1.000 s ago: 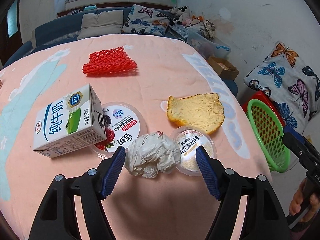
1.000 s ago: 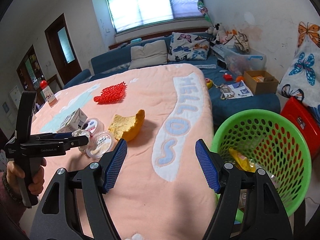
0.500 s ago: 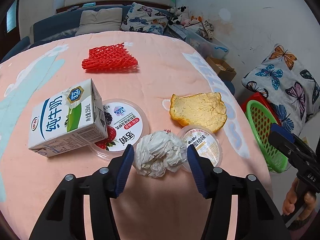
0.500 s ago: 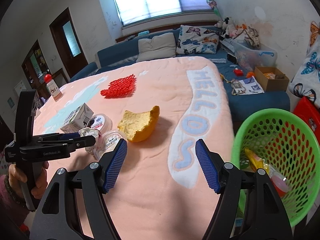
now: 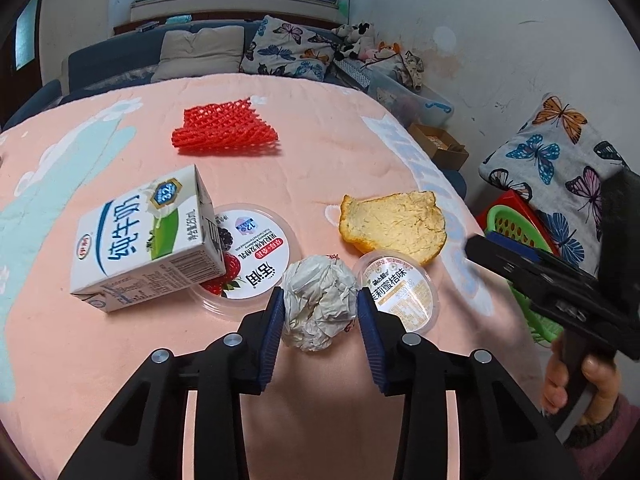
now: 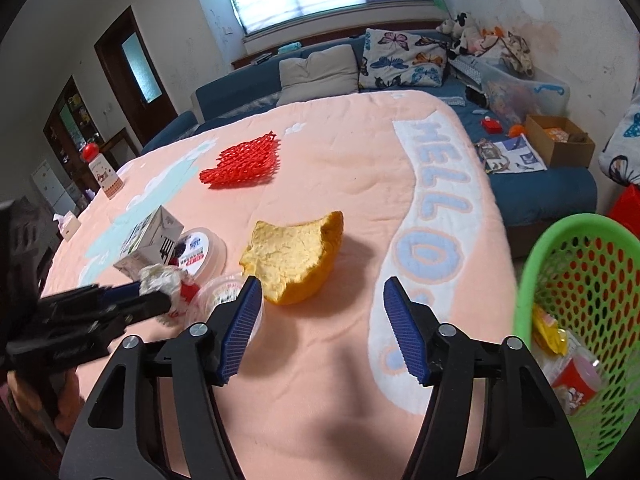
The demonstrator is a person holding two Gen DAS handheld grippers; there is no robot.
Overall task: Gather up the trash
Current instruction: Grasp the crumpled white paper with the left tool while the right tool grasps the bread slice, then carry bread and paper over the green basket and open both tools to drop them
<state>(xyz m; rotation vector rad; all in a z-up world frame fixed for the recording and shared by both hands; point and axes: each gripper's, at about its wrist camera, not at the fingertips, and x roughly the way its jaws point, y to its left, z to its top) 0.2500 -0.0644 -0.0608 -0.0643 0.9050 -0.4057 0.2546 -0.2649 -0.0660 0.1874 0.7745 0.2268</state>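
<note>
My left gripper (image 5: 320,304) is shut on a crumpled white paper ball (image 5: 318,306), which rests on the pink cloth; both blue pads press its sides. Around it lie a milk carton (image 5: 144,236), a berry yogurt lid (image 5: 252,256), a small round lid (image 5: 396,288), an orange peel (image 5: 394,228) and red foam netting (image 5: 224,128). My right gripper (image 6: 322,318) is open and empty, just in front of the orange peel (image 6: 296,252). The paper ball (image 6: 160,278) also shows in the right wrist view, in the left gripper's fingers.
A green mesh basket (image 6: 580,280) with several wrappers inside stands off the table's right edge; it also shows in the left wrist view (image 5: 516,228). A red-capped bottle (image 6: 102,172) and a tissue box (image 6: 68,224) sit at the far left edge. A blue sofa (image 6: 320,80) lies beyond.
My left gripper's fingers have closed in onto the paper ball. My right gripper has swung left from the basket toward the orange peel, still open.
</note>
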